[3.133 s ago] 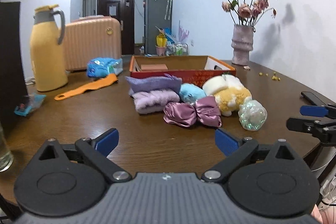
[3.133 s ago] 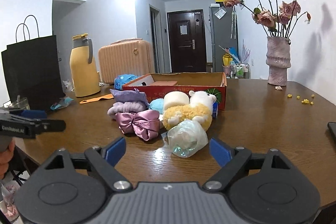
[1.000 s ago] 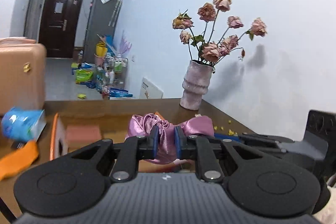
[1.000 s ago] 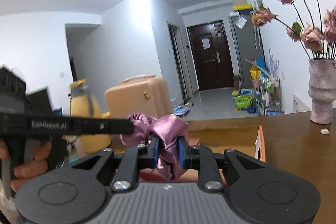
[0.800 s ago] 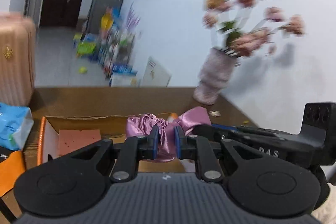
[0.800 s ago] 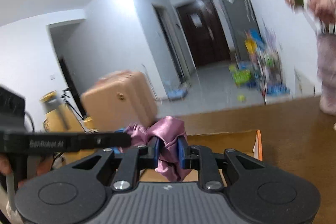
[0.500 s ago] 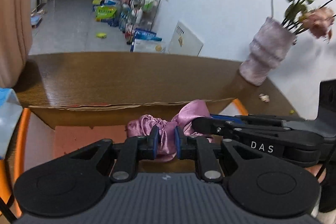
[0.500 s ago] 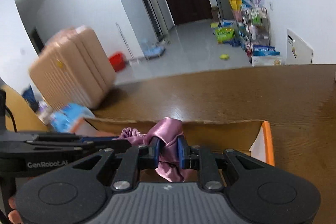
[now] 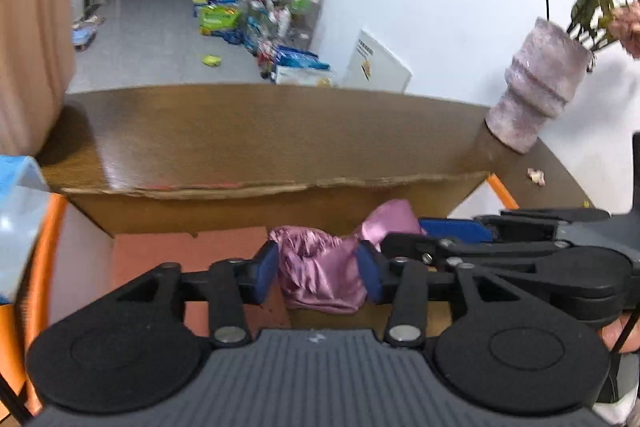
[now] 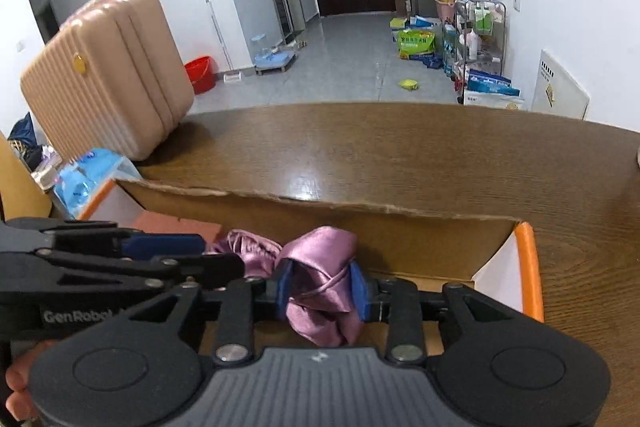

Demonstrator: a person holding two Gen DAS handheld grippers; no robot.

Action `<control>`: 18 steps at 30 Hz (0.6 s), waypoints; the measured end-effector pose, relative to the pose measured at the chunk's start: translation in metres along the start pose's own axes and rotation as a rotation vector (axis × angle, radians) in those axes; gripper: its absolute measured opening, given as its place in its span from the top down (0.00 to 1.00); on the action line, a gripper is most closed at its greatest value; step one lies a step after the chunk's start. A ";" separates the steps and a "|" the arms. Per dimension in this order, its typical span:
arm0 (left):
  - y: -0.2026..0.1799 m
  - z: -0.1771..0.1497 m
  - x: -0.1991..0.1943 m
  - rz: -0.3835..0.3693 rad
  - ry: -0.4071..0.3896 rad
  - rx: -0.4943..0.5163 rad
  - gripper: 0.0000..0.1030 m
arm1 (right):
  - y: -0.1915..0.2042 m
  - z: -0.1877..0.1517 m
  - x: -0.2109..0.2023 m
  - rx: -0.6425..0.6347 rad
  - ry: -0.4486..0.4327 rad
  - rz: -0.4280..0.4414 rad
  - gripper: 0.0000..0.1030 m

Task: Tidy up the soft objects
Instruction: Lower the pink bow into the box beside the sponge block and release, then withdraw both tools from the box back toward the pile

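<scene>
A pink satin bow [image 9: 316,267] hangs inside an open cardboard box [image 9: 240,207] with orange edges. My left gripper [image 9: 317,271] holds one lobe. Its jaws are opening, and the fabric still fills the gap and touches both blue pads. In the right wrist view the bow [image 10: 320,267] sits the same way in my right gripper [image 10: 320,287], whose jaws are opening too. Both grippers reach into the box [image 10: 420,239] side by side. Whether the bow rests on the box floor I cannot tell.
A flat reddish block [image 10: 180,225] lies in the box's left part. The box stands on a brown wooden table [image 10: 400,155]. A pink vase [image 9: 536,99] with dried roses stands at the right, with a peach suitcase [image 10: 108,75] and a blue packet [image 10: 84,175] at the left.
Both grippers carried the bow forward and down into the box. Both pairs of jaws have spread apart and the squeezed fabric has puffed out between them.
</scene>
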State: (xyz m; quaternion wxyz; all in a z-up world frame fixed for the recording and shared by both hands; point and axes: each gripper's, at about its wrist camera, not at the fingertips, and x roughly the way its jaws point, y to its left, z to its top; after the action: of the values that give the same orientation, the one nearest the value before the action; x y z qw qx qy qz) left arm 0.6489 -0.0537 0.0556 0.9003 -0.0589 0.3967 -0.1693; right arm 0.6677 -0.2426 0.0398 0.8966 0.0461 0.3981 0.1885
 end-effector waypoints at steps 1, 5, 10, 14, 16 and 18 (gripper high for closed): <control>-0.001 0.001 -0.008 0.001 -0.010 -0.001 0.53 | 0.002 0.001 -0.008 -0.003 -0.009 0.000 0.61; -0.011 0.003 -0.056 0.014 -0.057 0.015 0.50 | 0.011 0.001 -0.064 -0.031 -0.081 0.001 0.54; -0.029 -0.013 -0.140 0.013 -0.158 0.071 0.36 | 0.028 -0.008 -0.155 -0.086 -0.183 -0.040 0.42; -0.042 -0.038 -0.205 0.036 -0.200 0.116 0.32 | 0.035 -0.026 -0.226 -0.119 -0.234 -0.080 0.40; -0.051 -0.049 -0.232 0.050 -0.229 0.132 0.29 | 0.036 -0.038 -0.257 -0.121 -0.256 -0.099 0.39; -0.057 -0.059 -0.255 0.058 -0.245 0.140 0.29 | 0.040 -0.051 -0.283 -0.116 -0.270 -0.102 0.39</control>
State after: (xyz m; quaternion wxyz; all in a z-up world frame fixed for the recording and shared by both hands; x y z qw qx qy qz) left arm 0.4308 -0.0159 0.2060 0.9483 -0.0047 0.2728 -0.1619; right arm 0.4455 -0.3151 0.2119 0.9516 -0.0013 0.2641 0.1575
